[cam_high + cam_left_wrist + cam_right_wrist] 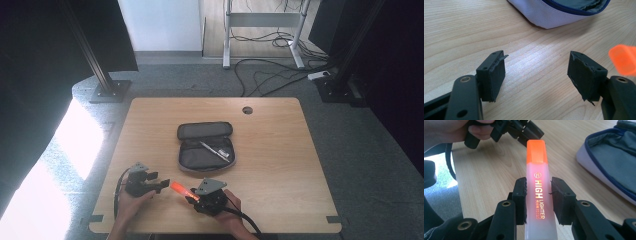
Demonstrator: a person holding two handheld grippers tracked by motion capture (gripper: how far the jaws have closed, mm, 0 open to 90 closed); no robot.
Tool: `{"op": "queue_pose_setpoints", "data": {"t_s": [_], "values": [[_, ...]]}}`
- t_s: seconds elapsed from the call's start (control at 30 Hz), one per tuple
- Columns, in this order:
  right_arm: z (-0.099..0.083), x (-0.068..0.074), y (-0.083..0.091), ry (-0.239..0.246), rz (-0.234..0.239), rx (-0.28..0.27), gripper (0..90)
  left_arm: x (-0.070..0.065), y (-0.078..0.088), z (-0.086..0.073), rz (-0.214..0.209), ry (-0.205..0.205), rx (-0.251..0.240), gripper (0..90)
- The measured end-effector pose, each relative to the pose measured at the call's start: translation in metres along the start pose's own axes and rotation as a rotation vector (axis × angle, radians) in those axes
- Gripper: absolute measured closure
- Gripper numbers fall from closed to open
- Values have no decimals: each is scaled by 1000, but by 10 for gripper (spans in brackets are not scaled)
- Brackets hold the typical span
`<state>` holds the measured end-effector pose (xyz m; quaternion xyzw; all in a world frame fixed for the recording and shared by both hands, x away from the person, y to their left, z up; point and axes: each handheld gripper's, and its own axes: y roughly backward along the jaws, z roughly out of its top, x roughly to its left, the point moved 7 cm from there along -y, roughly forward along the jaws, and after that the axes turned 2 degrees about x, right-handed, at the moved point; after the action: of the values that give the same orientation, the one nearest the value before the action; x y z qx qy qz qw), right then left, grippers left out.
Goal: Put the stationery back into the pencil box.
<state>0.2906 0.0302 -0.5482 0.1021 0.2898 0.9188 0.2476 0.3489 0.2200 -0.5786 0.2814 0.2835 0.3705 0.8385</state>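
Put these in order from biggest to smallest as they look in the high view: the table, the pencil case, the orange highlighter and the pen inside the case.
1. table
2. pencil case
3. and 4. orange highlighter and pen: they look about alike, and the highlighter is partly hidden in the right gripper, so I won't rank them.

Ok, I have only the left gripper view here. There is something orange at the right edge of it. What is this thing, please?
Observer: An orange highlighter; the right tongs are shut on its body.
Operator: And the pouch in front, how does it lie?
Observer: The pencil case lies fully open, with its lid folded back away from the person.
Operator: Is anything inside it?
Observer: One silver pen lies slanted in the near half.
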Motion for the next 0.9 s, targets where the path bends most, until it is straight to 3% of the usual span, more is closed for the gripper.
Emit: {"op": "queue_pose_setpoints", "data": {"t_s": [0.9], "values": [[7,-28,14,-50,-58,-42,656,-1,-3,-1,-1,-2,8,307]]}}
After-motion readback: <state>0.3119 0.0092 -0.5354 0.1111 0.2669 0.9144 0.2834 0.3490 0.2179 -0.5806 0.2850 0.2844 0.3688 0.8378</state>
